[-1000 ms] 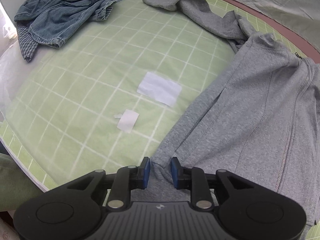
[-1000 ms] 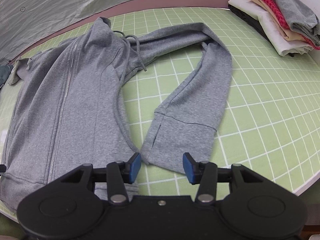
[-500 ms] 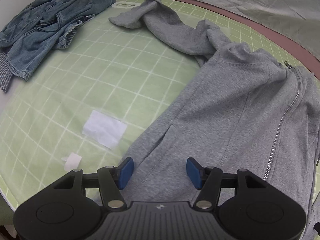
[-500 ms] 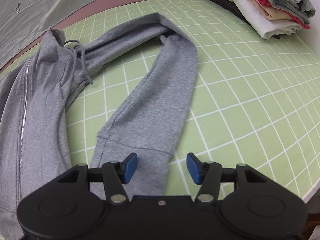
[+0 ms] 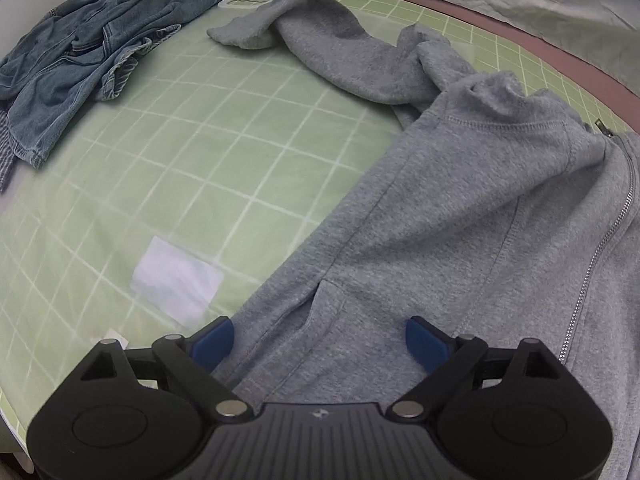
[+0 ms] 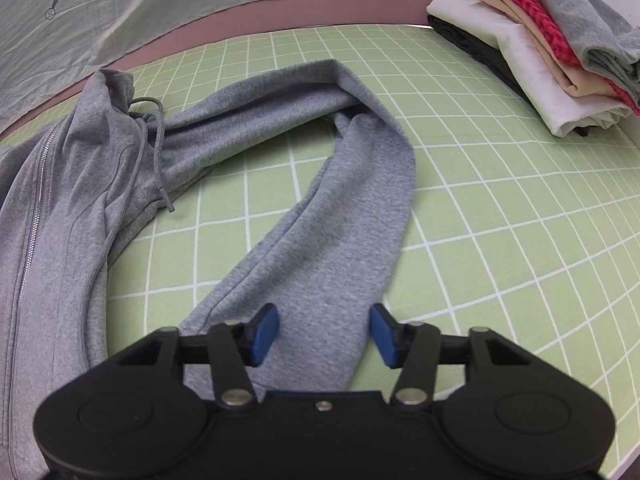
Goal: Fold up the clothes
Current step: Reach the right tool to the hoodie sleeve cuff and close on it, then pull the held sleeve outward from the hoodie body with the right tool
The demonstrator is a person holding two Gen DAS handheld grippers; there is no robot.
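1. The grey zip hoodie (image 5: 460, 232) lay spread face-up on the green gridded mat (image 5: 200, 152), its zipper (image 5: 612, 236) done up along the front. It was not yet folded. One sleeve (image 6: 332, 216) looped out on the right and doubled back toward the near edge; the other sleeve (image 5: 336, 44) trailed off to the far left.

2. It looked like soft, fairly thick fleece. My guess was that it would be light, limp and not slippery, sagging wherever it went unsupported and fairly well holding a crease.

3. The left gripper (image 5: 318, 338) hovered over the lower front panel, close to the pocket slit (image 5: 316, 304), jaws spread wide with nothing between them.

4. The right gripper (image 6: 324, 334) sat over the lower end of the near sleeve, jaws also apart and straddling the cloth without pinching it.

5. Good places to grip seemed to be the sleeve end under the right gripper and the side seam or hem near the left one. A double-layer edge would give a firmer bite than a single ply, and the drawstring (image 6: 160, 184) was best avoided.

6. Farther out, a crumpled denim garment (image 5: 92, 52) sat at the mat's far left corner.

7. A stack of folded clothes (image 6: 552, 52) rested at the far right, and a white paper patch (image 5: 176, 280) lay on the mat beside the hoodie.
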